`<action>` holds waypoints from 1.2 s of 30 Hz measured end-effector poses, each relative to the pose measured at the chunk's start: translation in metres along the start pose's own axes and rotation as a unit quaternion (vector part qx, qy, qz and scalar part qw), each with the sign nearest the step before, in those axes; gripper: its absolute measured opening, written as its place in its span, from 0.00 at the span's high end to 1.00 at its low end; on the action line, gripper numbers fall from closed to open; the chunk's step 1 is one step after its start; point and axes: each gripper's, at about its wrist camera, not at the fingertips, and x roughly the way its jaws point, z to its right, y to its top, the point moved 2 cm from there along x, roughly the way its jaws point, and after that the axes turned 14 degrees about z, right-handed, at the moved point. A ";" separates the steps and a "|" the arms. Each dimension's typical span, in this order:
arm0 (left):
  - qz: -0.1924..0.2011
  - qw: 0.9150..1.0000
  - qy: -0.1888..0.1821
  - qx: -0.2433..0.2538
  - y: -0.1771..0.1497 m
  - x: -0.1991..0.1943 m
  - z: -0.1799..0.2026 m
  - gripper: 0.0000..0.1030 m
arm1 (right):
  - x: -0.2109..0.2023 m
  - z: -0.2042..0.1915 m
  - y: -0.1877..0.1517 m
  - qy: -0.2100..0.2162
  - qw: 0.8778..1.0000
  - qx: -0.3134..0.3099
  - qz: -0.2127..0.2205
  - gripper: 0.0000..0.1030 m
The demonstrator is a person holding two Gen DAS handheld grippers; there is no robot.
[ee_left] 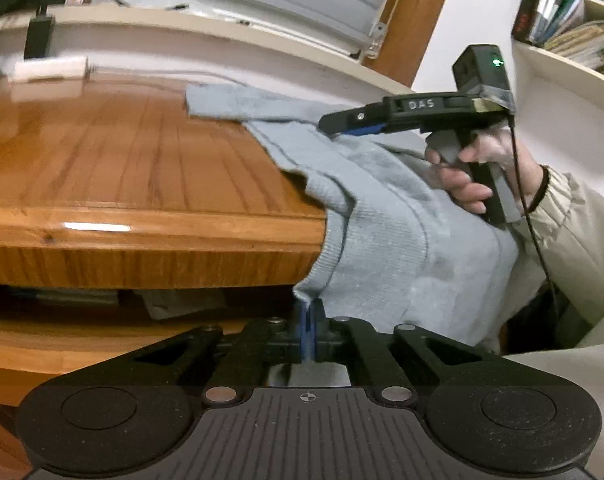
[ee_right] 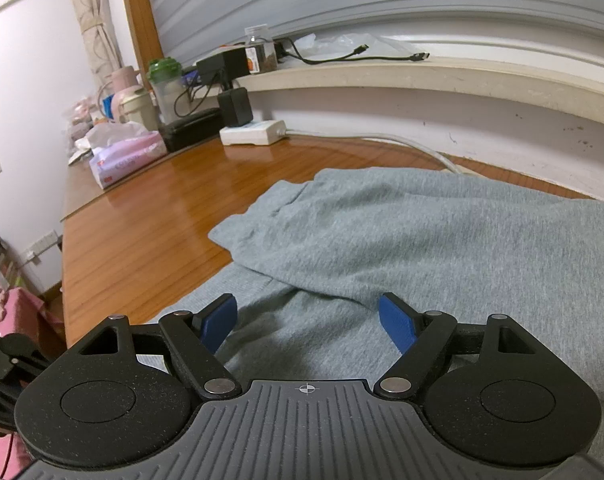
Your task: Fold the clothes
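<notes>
On the sill at the upper middle of the right wrist view stands a clear jar (ee_right: 261,48) with a dark fill in its lower part; what the fill is cannot be told. Left of it, at the back of the wooden surface (ee_right: 142,216), are a green-lidded shaker bottle (ee_right: 167,88), a beige lidded cup (ee_right: 139,106) and a soft pack of tissues (ee_right: 124,158) with a sheet poking from its top.

The grey garment (ee_right: 402,236) lies spread over the lower right of that view, with a folded-over layer on top whose edge runs from the centre left down toward the lower middle. In the left wrist view the same garment (ee_left: 386,224) stretches from a narrow end at the upper middle, flat on the surface (ee_left: 122,160), diagonally down to the lower right, where it drapes over the front edge and hangs.

The left gripper (ee_left: 309,320) is clenched on the hanging ribbed hem just below the surface edge. The right gripper (ee_right: 308,322) is released, blue pads spread wide, with the garment beneath them and nothing pinched; in the left wrist view it (ee_left: 334,126) hovers over the garment, held by a hand (ee_left: 474,172) in a cream sleeve (ee_left: 574,224).
</notes>
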 end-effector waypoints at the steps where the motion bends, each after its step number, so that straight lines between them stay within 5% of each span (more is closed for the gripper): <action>1: 0.000 1.000 -0.002 0.002 0.001 -0.003 0.002 0.99 | 0.000 0.000 0.000 0.000 1.000 0.000 0.000 0.25; 8: 0.048 0.999 0.007 0.023 0.040 -0.074 0.021 0.99 | 0.000 0.001 0.000 0.002 1.000 0.003 0.000 0.25; 9: 0.037 0.999 0.021 0.018 0.040 -0.077 0.022 0.99 | 0.000 0.001 0.000 0.002 1.000 0.003 0.000 0.25; 13: -0.131 0.989 0.067 0.032 -0.016 -0.045 0.013 0.99 | 0.001 0.000 0.000 0.000 1.000 0.000 -0.001 0.25; 17: -0.173 0.985 0.023 0.002 -0.010 -0.036 0.023 0.98 | 0.001 0.000 0.000 0.001 1.000 -0.001 -0.003 0.25; 20: -0.187 0.978 0.070 0.053 -0.009 -0.031 0.017 0.95 | 0.000 0.000 0.000 0.002 1.000 -0.001 0.000 0.25; 26: -0.114 0.986 0.107 0.052 0.030 -0.033 0.002 0.95 | -0.008 0.001 0.001 0.005 1.000 -0.001 0.021 0.25; 30: -0.075 0.991 0.097 0.059 0.054 -0.017 0.010 0.77 | -0.021 0.000 0.002 -0.002 0.999 -0.030 0.030 0.25; 36: -0.054 0.995 0.066 0.048 0.064 0.014 0.022 0.77 | -0.038 0.008 -0.004 -0.023 0.998 -0.056 0.023 0.25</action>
